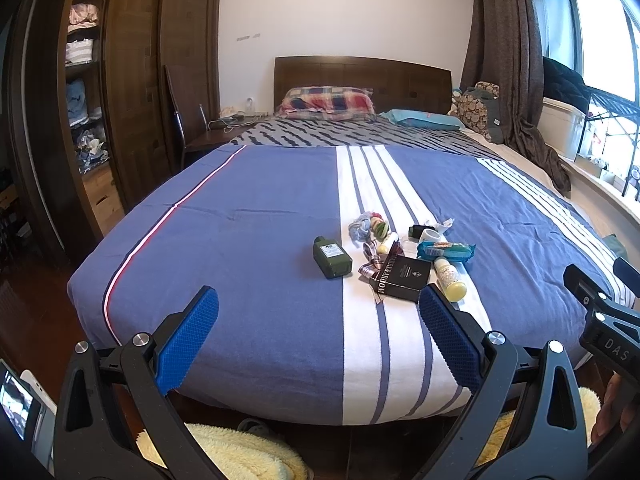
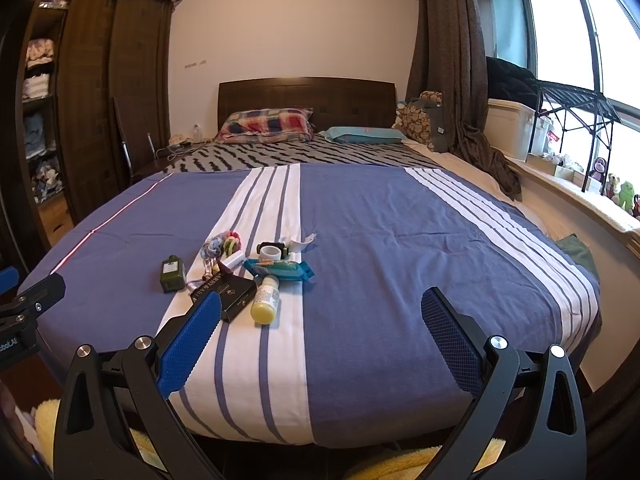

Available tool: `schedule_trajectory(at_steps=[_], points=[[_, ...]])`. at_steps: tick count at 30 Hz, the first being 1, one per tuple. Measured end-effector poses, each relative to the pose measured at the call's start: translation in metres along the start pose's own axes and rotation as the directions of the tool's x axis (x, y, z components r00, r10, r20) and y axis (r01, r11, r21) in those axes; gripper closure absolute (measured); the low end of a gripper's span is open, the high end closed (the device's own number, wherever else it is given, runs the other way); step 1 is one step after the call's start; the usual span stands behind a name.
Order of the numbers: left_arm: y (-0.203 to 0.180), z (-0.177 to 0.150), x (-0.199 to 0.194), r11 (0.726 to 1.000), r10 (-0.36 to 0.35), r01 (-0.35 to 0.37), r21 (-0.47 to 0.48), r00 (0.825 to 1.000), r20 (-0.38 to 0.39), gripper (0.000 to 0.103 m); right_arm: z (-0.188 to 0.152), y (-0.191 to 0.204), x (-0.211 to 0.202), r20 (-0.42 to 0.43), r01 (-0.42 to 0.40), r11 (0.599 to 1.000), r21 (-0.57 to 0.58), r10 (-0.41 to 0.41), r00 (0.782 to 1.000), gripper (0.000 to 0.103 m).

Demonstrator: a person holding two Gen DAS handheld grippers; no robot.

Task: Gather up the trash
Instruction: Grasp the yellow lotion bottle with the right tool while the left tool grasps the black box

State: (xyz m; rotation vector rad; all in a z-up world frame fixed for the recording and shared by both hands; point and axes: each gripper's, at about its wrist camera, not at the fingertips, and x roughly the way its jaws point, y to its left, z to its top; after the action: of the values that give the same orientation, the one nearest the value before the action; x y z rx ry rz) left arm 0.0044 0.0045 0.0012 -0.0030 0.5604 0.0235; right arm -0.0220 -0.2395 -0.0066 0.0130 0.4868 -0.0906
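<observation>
Bed [image 1: 260,240] w/ blue-white striped cotton cover, smooth. Trash pile sits mid-bed on white stripe, ahead of both claws, none touched. Left claw [image 1: 318,300] spread wide, empty; right claw [image 2: 320,304] same. Flat black box [image 1: 404,278] nearest, squat green bottle [image 1: 332,257] just left, round yellow bottle [image 1: 451,278] right, crinkly blue packet [image 1: 444,249] behind.

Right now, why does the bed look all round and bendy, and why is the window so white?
In both wrist views the fisheye lens curves the bed edge; in the left wrist view the window is blown out white by daylight, likewise in the right wrist view, where glare hides anything outside; the bottles and box stay sharp in both.
</observation>
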Motion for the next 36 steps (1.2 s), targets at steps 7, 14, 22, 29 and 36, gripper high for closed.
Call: schedule_trajectory(at_steps=[7,14,22,29,36], points=[[-0.002,-0.005,0.01,1.0,0.003,-0.002,0.007,1.0,-0.015,0.008,-0.006,-0.005,0.01,-0.022,0.001,1.0,0.006,-0.001,1.0,0.003],[0.0,-0.02,0.039,1.0,-0.005,0.006,0.014,0.997,-0.079,0.008,-0.02,-0.004,0.041,-0.089,-0.009,1.0,0.005,0.009,0.996,0.003],[0.003,-0.03,0.077,0.999,-0.01,0.016,0.044,0.99,-0.137,0.008,-0.033,0.001,0.078,-0.148,-0.044,0.999,0.019,0.046,0.988,0.003],[0.004,-0.032,0.103,0.997,-0.02,0.031,0.064,0.987,-0.161,0.008,-0.034,0.016,0.117,-0.198,-0.085,0.996,0.003,0.084,0.977,0.003],[0.002,-0.032,0.125,0.995,-0.045,0.061,0.076,0.98,-0.192,0.008,-0.031,0.027,0.156,-0.23,-0.157,0.987,0.03,0.159,0.96,0.015]])
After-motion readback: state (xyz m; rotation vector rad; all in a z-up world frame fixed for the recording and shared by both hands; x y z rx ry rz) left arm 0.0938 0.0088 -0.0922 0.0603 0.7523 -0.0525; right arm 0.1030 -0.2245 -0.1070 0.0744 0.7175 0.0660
